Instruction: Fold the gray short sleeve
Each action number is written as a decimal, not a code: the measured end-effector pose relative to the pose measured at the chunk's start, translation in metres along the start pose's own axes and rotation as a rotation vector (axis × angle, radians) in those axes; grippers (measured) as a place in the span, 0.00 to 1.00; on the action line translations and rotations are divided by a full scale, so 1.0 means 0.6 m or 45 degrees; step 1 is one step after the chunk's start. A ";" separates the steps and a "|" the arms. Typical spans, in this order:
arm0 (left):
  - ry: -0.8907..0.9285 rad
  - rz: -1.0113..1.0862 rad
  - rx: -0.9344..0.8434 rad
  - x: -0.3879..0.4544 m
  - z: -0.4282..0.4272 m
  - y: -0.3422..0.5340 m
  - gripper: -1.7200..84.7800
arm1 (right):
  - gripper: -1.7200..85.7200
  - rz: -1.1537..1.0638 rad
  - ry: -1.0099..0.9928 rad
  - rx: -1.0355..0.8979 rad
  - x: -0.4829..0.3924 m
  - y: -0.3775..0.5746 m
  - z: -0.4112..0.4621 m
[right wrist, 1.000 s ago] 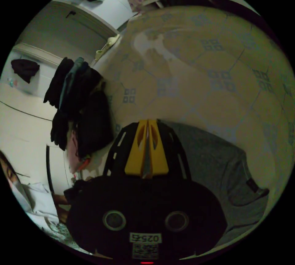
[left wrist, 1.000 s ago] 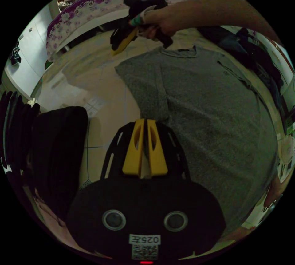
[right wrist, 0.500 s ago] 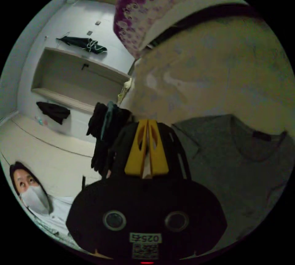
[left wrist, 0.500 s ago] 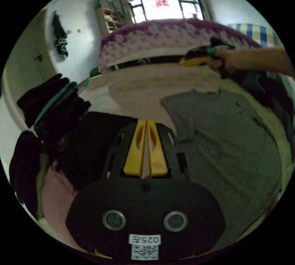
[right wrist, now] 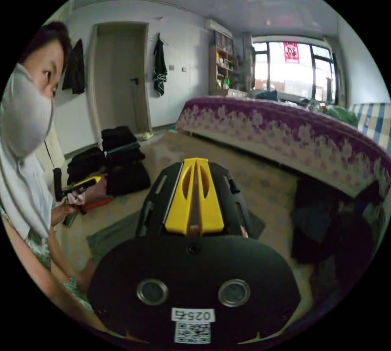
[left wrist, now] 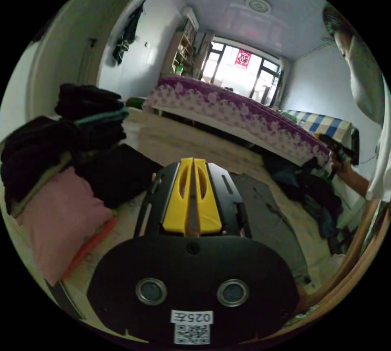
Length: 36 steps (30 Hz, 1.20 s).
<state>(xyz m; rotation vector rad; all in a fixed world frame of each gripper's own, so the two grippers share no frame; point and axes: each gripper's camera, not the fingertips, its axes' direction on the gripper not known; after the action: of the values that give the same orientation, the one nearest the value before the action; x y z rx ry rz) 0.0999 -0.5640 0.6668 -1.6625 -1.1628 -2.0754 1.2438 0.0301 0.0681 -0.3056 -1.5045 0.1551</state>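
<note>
Both grippers raised, fingers together (empty), gray short sleeve flat on floor.

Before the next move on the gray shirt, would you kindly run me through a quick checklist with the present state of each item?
1. Gray shirt lying on the floor: ok.
2. Left gripper empty, jaws together: ok.
3. Right gripper empty, jaws together: ok.
4. Either gripper down at the shirt: not ok, both are raised, aimed across the room.
5. Shirt lying flat, sleeves spread: cannot tell, partly hidden.
6. Dark clothes pile apart from the shirt: cannot tell.
</note>
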 end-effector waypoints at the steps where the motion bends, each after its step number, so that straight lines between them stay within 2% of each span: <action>1: 0.017 0.005 -0.020 0.003 0.000 -0.003 0.02 | 0.03 0.023 -0.005 -0.004 -0.010 0.017 -0.016; 4: 0.052 0.033 -0.218 0.003 -0.008 -0.015 0.06 | 0.11 0.136 -0.024 -0.145 -0.060 0.113 -0.080; 6: 0.176 -0.097 -0.605 -0.028 -0.005 -0.006 0.13 | 0.12 0.232 -0.040 -0.403 -0.086 0.190 -0.125; 8: 0.171 -0.122 -0.825 -0.041 -0.023 0.013 0.15 | 0.12 0.339 -0.102 -0.602 -0.091 0.235 -0.170; 10: 0.179 -0.132 -1.043 -0.049 -0.043 0.027 0.16 | 0.14 0.508 -0.151 -0.789 -0.081 0.274 -0.220; 12: 0.173 -0.269 -1.214 -0.063 -0.067 0.032 0.17 | 0.15 0.819 -0.230 -0.935 -0.054 0.322 -0.289; 15: 0.189 -0.450 -1.227 -0.081 -0.083 0.019 0.16 | 0.17 1.022 -0.225 -0.971 -0.036 0.348 -0.369; 20: 0.193 -0.521 -1.284 -0.086 -0.078 -0.027 0.16 | 0.20 1.155 -0.169 -0.985 -0.022 0.325 -0.468; 24: 0.133 -0.455 -1.241 -0.112 -0.102 -0.116 0.16 | 0.21 1.264 -0.228 -1.006 0.002 0.294 -0.558; 28: 0.102 -0.481 -1.307 -0.159 -0.113 -0.178 0.17 | 0.21 1.297 -0.257 -1.076 0.008 0.283 -0.622; 36: 0.331 -0.607 -1.506 -0.199 -0.102 -0.279 0.15 | 0.19 1.479 -0.423 -0.987 0.009 0.239 -0.752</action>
<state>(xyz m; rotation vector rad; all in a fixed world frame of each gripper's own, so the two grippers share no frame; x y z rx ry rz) -0.0089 -0.5308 0.4848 -1.3874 -0.1509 -3.5437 1.7052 0.1220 0.0139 -1.8381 -1.4827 0.5541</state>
